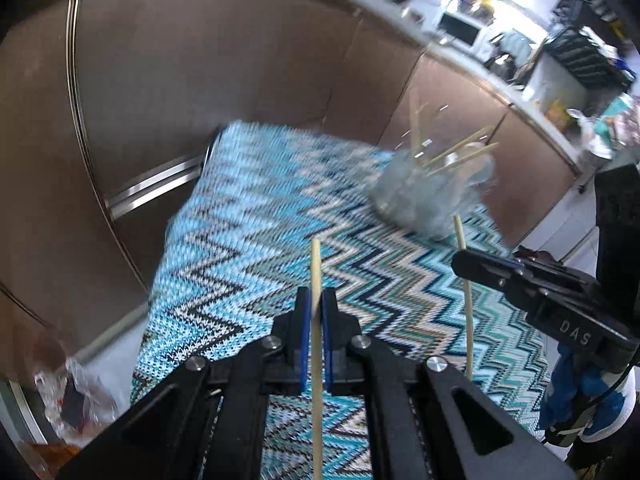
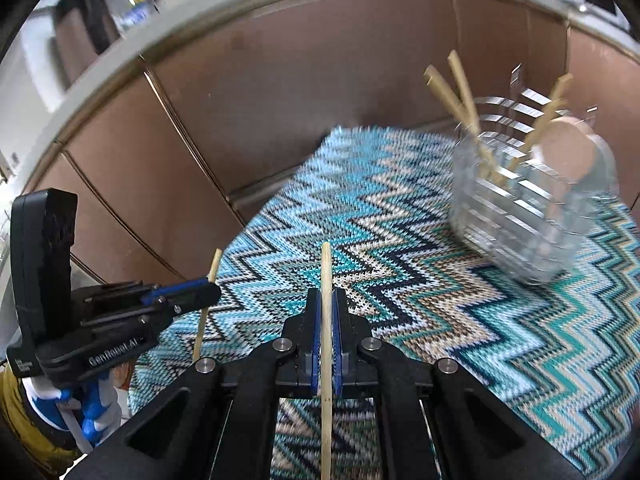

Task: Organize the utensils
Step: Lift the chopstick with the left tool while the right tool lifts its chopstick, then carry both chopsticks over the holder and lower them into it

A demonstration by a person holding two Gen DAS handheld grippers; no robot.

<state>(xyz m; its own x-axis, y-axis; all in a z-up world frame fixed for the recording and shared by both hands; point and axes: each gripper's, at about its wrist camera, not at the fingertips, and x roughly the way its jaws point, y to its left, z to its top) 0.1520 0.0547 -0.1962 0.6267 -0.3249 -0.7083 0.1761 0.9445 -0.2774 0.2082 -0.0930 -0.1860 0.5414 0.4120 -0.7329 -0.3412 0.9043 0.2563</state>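
Each hand-held gripper pinched one chopstick upright: the left on its chopstick, the right likewise. The glass holder lay ahead-right on the table, nearer the right.

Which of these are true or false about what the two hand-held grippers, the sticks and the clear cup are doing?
1. The left hand-held gripper is shut on a chopstick. True.
2. The right hand-held gripper is open and holds nothing. False: it is shut on its own chopstick.
3. The clear cup already holds several chopsticks. True.
4. The cup stands on bare wood. False: it is on a zigzag-patterned cloth.
5. Both held chopsticks are inside the cup. False: both are apart from it.
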